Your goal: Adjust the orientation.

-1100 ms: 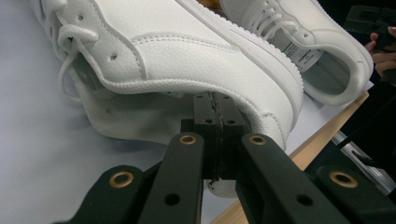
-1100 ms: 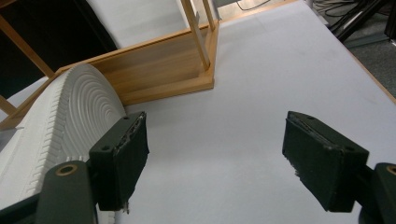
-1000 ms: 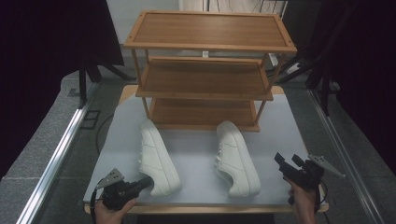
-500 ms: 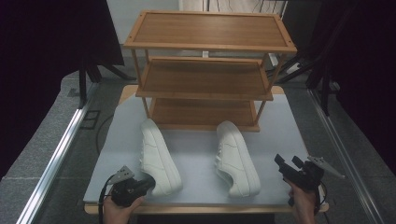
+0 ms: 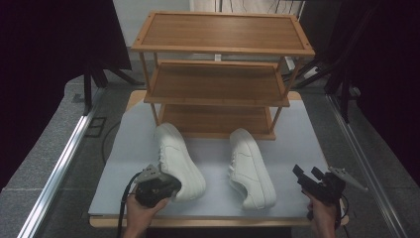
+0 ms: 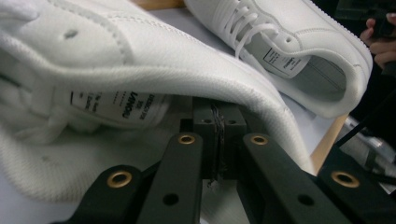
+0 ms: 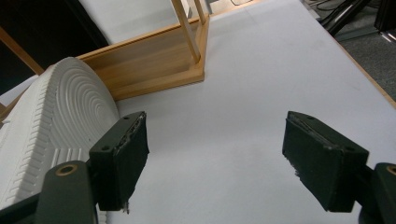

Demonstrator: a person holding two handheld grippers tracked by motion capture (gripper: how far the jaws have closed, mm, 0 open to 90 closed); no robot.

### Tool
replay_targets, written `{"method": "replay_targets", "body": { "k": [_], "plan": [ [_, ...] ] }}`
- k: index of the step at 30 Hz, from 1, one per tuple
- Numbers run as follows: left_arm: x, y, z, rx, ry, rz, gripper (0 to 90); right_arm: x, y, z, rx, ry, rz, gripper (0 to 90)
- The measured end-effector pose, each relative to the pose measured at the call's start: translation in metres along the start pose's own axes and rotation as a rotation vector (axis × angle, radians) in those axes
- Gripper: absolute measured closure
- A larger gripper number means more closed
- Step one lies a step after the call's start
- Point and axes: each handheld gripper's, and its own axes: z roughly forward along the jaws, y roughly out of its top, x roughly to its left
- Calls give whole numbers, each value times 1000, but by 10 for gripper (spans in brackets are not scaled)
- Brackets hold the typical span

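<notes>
The left tongs (image 6: pixel 217 140) pinch the soft heel collar of the left shoe (image 5: pixel 177 159), just before the rack (image 5: pixel 218 74); it looks light and pliable. The right tongs (image 7: pixel 229 158) gape wide, empty.

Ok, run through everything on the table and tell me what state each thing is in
Left shoe: upright on its sole, collar pinched by the left tool.
Right shoe: tipped on its side, untouched.
Right tool: open, holding nothing.
Shoe rack: three shelves, all bare.
</notes>
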Motion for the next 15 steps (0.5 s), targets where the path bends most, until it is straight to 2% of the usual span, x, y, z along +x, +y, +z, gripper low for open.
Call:
{"method": "replay_targets", "body": {
  "k": [5,6,7,9,11,15],
  "plan": [
    [2,22,18,26,-2,29,880,-3,-1,0,0,-10,3,222],
    [3,24,21,-3,-53,18,893,-3,-1,-1,1,-11,9,222],
    [4,26,23,4,-75,0,884,-4,-1,-1,0,-13,9,222],
    [1,32,25,16,-29,21,887,-5,-1,-1,-1,-16,13,223],
    [-1,35,26,12,-45,15,884,-6,-1,-2,-1,-20,16,223],
    [-6,40,25,4,-41,27,877,-8,-2,-3,-2,-24,21,224]
  ]
}}
